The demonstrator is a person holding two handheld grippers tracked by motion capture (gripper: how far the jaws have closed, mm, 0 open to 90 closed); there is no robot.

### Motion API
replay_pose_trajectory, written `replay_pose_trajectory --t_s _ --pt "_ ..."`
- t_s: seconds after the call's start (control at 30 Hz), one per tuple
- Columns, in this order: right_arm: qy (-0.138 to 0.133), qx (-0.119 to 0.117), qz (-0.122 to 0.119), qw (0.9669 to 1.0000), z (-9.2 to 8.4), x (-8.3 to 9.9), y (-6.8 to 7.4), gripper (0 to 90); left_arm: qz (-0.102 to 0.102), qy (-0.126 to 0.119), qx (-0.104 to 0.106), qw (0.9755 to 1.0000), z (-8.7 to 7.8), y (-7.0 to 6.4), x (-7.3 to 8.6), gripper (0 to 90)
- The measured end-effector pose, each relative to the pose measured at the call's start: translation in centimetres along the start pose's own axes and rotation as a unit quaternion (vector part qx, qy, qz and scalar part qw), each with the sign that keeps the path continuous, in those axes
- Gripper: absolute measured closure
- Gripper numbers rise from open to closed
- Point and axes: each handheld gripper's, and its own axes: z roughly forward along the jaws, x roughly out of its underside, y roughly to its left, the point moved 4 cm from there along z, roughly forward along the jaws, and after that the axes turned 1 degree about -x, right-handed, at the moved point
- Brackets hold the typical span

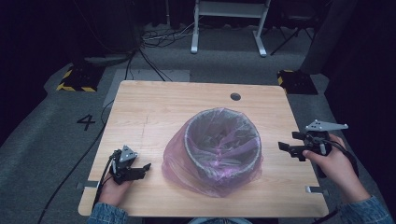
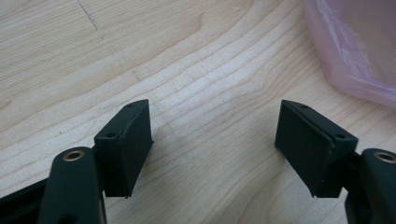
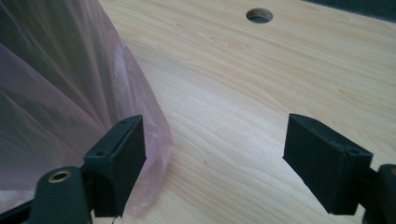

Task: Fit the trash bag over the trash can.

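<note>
The thin pink plastic bag (image 1: 211, 163) over the round dark bin (image 1: 223, 140) is floppy, so I should bring my spread left hand-held gripper (image 1: 143, 168) and spread right hand-held gripper (image 1: 283, 148) in slowly and pinch loose folds.

Your left gripper (image 1: 140, 169) is matte black, with a grey three-cornered plate on top and a black cable trailing toward your wrist. Your right gripper (image 1: 286, 148) is the same black, its grey plate longer and dotted with small holes. In the gripper views, each jaw ends in a flat rectangular black pad with two small screw holes along its edge, and a brass-ringed pivot sits behind it. Both your sleeves are blue denim.
</note>
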Motion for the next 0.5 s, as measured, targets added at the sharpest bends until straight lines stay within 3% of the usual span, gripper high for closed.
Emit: replay_pose_trajectory --t_s 0.5 --pt "0.017 0.013 0.003 0.9998 2.1 6.2 -1.3 22.9 -0.006 0.001 -0.008 1.0 0.0 -0.1 0.0 24.3"
